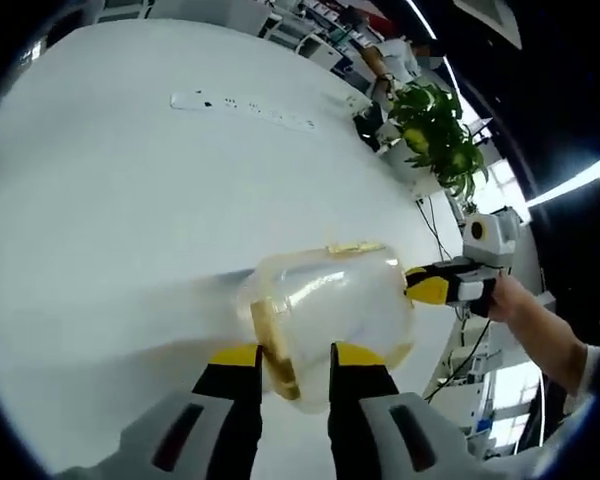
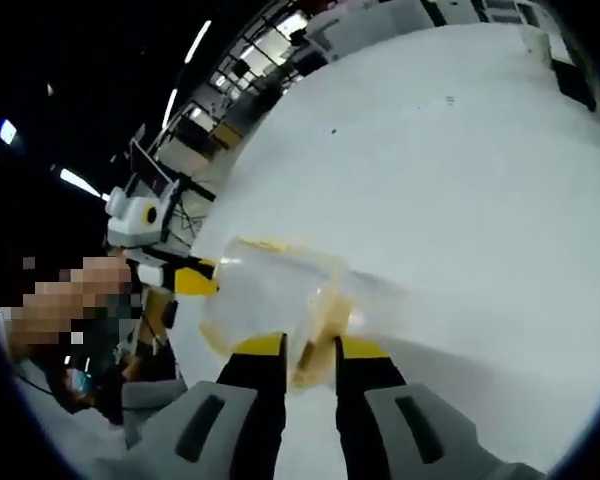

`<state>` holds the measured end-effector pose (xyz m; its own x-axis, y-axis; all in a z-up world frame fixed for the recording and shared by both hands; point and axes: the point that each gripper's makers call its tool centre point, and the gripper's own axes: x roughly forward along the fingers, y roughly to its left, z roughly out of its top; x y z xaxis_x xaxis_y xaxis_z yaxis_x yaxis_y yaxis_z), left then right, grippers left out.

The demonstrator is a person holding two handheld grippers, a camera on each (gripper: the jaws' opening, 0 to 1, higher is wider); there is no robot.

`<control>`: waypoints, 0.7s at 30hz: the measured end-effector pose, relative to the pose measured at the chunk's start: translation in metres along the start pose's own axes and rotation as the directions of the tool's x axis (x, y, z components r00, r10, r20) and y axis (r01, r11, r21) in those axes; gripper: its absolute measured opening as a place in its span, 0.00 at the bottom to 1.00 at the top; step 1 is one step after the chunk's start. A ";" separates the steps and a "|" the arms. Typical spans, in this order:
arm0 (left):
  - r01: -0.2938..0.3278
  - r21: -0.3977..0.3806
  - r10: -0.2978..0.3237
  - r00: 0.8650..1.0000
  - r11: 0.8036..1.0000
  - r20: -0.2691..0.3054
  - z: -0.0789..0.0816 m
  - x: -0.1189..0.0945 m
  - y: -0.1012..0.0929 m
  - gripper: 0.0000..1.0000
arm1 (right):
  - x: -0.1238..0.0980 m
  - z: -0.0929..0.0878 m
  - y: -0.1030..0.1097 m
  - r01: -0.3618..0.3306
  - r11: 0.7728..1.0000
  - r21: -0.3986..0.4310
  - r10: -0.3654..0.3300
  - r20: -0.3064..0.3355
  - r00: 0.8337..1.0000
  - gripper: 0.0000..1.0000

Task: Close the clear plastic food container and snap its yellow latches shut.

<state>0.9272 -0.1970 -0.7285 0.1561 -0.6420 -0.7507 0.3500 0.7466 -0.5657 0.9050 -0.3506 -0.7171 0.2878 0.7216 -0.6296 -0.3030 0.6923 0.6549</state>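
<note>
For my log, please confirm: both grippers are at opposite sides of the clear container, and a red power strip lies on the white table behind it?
Not quite: the power strip is white, not red, as the left gripper view shows. The rest holds: the left gripper and right gripper are at opposite sides of the container on the white table.

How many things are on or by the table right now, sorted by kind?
Clear plastic food container: 1
Yellow latches seen on it, near edge and far edge: 2
Tools, left and right: 2
White power strip: 1
Potted plant: 1
White table: 1
Total: 8
</note>
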 end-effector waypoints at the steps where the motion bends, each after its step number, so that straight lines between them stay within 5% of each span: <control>1: 0.000 0.007 0.000 1.000 1.000 -0.002 0.000 -0.001 -0.001 0.17 | -0.001 0.000 0.000 -0.003 1.000 -0.001 0.003 0.002 1.000 0.14; 18: -0.026 0.022 0.026 1.000 0.999 -0.002 -0.002 -0.004 -0.003 0.19 | -0.005 -0.004 -0.001 0.008 1.000 -0.021 -0.007 0.013 1.000 0.16; 21: -0.067 0.115 0.067 0.998 0.991 0.012 0.001 -0.006 -0.001 0.20 | -0.006 -0.002 -0.002 0.046 0.993 -0.110 -0.043 0.036 0.998 0.17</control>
<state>0.9265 -0.1940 -0.7233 0.1900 -0.5929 -0.7826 0.4425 0.7632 -0.4708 0.9017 -0.3563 -0.7157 0.3330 0.6910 -0.6416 -0.3879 0.7206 0.5747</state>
